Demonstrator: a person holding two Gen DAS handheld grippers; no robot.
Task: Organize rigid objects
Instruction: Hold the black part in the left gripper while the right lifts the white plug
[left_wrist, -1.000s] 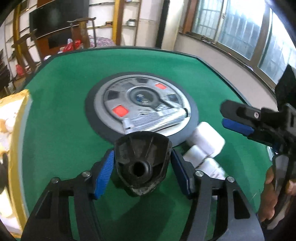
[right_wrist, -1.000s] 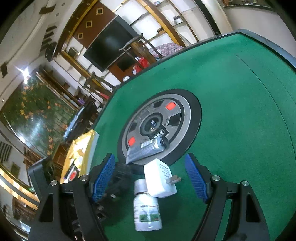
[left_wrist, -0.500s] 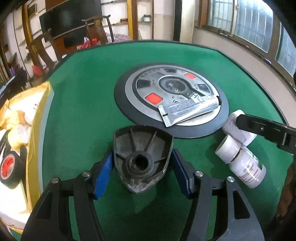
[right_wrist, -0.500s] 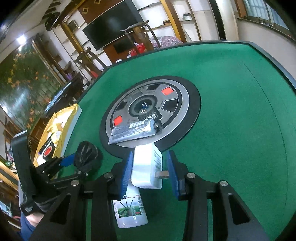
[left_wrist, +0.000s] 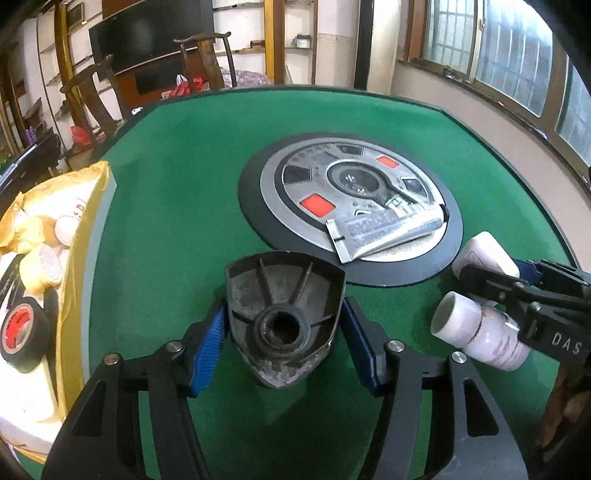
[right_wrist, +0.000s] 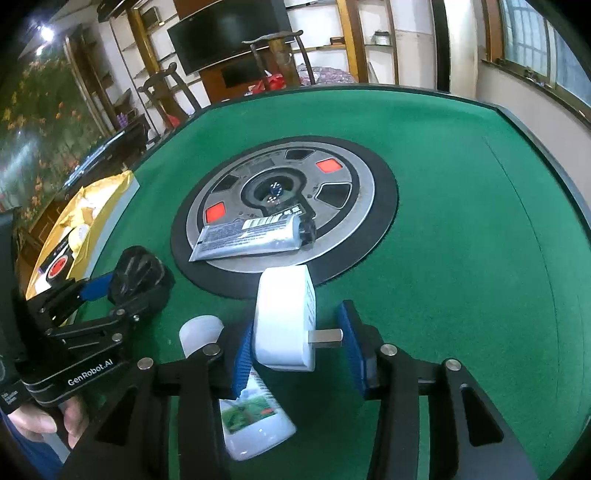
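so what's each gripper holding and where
The left gripper clamps the black plastic part by its two sides. The right gripper has just closed on the white plug: one pad on its flat back, the other on its prongs.

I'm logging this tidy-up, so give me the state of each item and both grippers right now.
black plastic part: clamped, hollow side facing the camera.
white plug adapter: clamped, prong against one pad.
white bottle: on its side, cap on.
silver tube: flat on the round disc, capped.
left gripper: shut on the black plastic part.
right gripper: shut on the white plug adapter; jaws just eased slightly.
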